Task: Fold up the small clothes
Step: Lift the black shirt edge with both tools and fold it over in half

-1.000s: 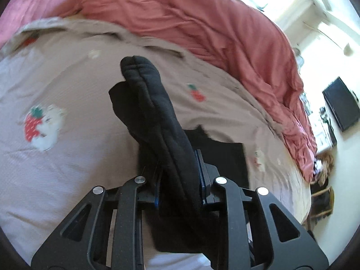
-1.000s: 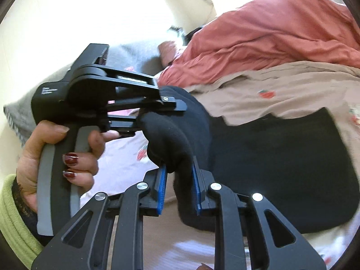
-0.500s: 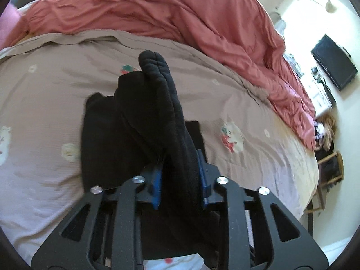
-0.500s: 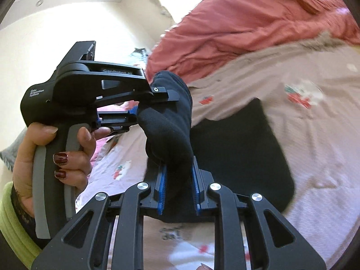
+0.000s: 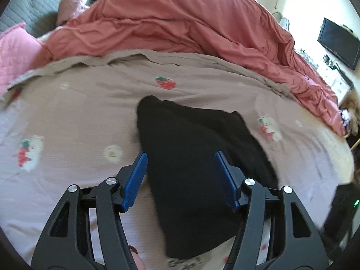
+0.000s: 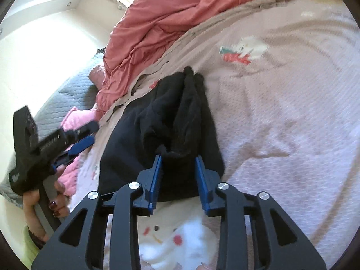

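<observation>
A small black garment (image 5: 193, 157) lies folded on the pink-grey bedsheet (image 5: 78, 117). In the right wrist view it (image 6: 171, 121) is bunched on top, with a ridge of folds running away from me. My left gripper (image 5: 180, 175) is open, its blue pads spread wide just above the garment's near part, holding nothing. My right gripper (image 6: 177, 175) is open too, its blue pads either side of the garment's near edge, which hangs loose between them. The left gripper also shows in the right wrist view (image 6: 67, 146), held by a hand at the left.
A crumpled coral-red duvet (image 5: 180, 29) is heaped along the far side of the bed. Pink pillows (image 5: 15, 54) and a grey headboard (image 5: 24, 11) are at the far left. A dark TV (image 5: 337, 42) hangs on the wall at right. The sheet has strawberry prints (image 5: 165, 82).
Both grippers have opened and let go of the black garment. It has dropped from its raised, pinched hold onto the rest of the cloth on the bed. The left gripper has drawn away.
</observation>
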The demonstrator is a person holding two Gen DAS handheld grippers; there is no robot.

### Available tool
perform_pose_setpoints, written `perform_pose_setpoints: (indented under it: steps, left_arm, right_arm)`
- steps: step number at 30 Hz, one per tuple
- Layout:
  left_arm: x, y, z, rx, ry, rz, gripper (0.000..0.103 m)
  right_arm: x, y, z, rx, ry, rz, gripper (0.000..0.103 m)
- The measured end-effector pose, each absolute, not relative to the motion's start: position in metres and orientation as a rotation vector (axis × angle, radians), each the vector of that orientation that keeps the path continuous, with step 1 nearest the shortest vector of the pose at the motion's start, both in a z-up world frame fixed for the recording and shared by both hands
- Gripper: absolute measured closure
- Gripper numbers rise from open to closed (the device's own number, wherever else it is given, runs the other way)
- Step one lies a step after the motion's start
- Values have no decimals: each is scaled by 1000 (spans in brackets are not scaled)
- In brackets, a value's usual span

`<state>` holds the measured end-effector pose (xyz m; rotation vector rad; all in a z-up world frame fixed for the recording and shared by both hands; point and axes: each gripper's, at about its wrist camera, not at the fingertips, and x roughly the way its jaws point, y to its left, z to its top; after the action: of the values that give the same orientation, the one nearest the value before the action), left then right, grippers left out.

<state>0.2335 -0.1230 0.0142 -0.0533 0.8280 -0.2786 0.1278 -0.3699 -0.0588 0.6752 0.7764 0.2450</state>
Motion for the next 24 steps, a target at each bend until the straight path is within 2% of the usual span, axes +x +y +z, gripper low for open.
perform_pose_setpoints:
  steps: [6,9,13,24]
  left_arm:
    - [223,-112,15,-16,803,-267,49]
    - [222,-105,13,-31,808,-265,46]
    - [220,-97,9,-31,809,-248,42]
    - [217,-79,-3,-23,797,-224,41]
  right_arm:
    - [119,-379,-41,577,745,190,62]
    - [119,-377,-31,521,725,184,58]
    - [119,-370,-20,458,710,195,57]
    - [124,-340,-3,327,702,229,57]
